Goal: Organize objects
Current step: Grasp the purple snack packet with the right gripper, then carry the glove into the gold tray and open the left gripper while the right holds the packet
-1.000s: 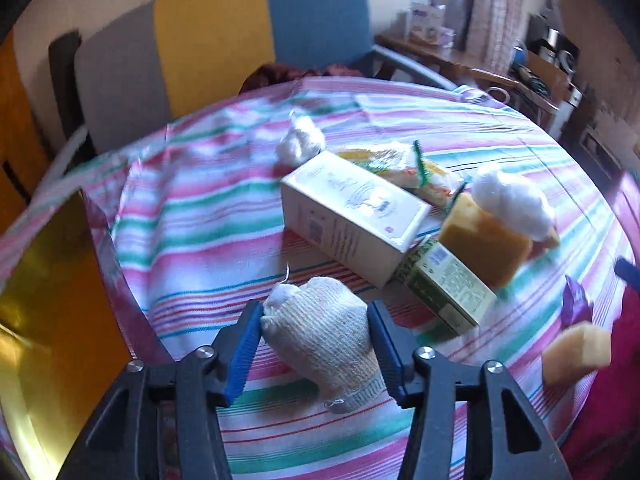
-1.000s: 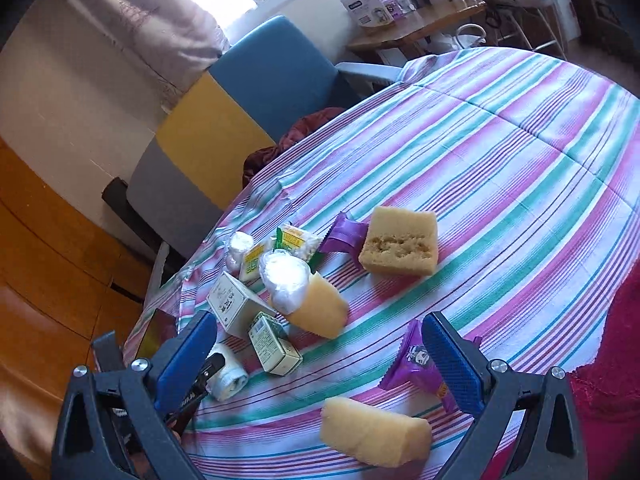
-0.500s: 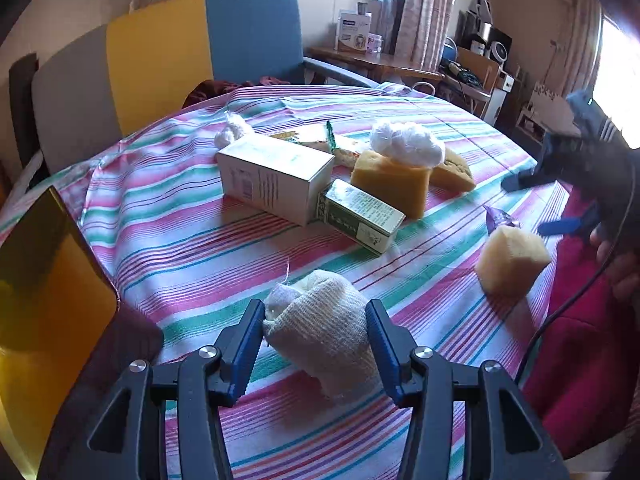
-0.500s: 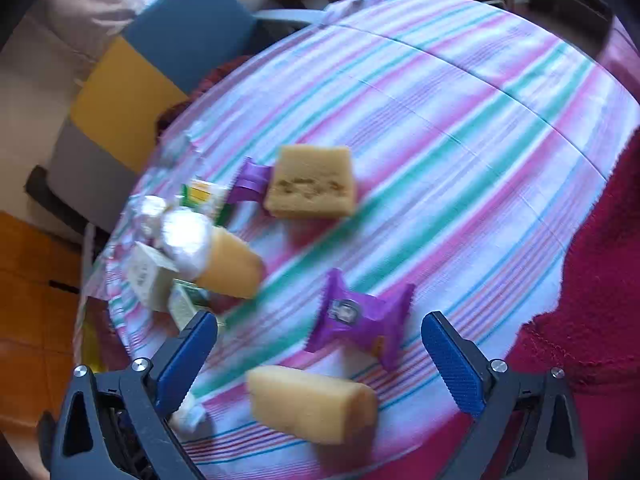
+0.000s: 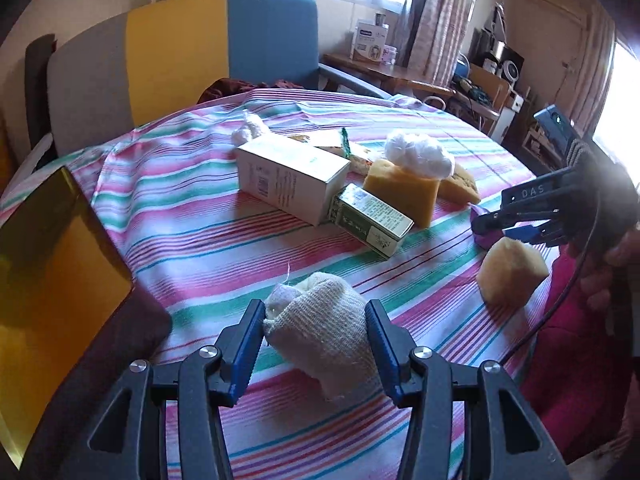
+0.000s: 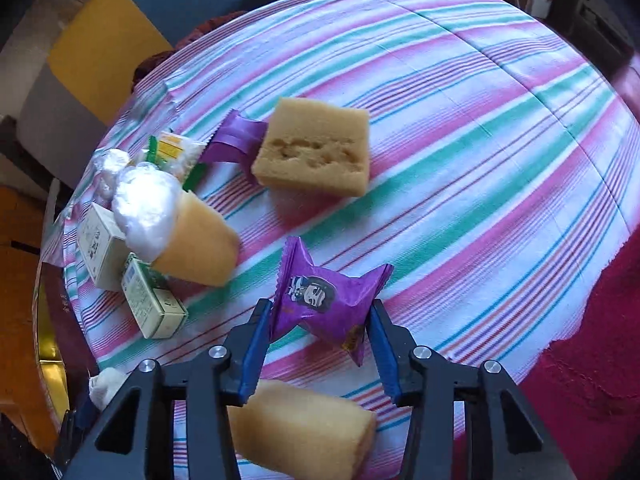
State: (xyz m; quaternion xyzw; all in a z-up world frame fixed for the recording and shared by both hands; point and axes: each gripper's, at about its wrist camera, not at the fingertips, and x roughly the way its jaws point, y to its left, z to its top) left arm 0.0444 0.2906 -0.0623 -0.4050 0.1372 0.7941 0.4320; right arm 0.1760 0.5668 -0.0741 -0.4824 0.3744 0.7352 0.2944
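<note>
My left gripper is shut on a rolled cream cloth held just over the striped tablecloth. My right gripper has closed its jaws on a purple snack packet; it also shows in the left wrist view. A yellow sponge block lies below the right gripper, also seen at the table's right edge. A pile sits mid-table: a white box, a green box, an orange sponge with a white wad on top.
A flat sponge slab lies beside a second purple wrapper. A green-yellow packet and a small white wad lie behind the pile. A gold box stands at the left edge. A chair is behind the table.
My right gripper has moved down over the purple packet and its jaws have closed in on it. My left gripper still holds the cloth and has shifted slightly.
</note>
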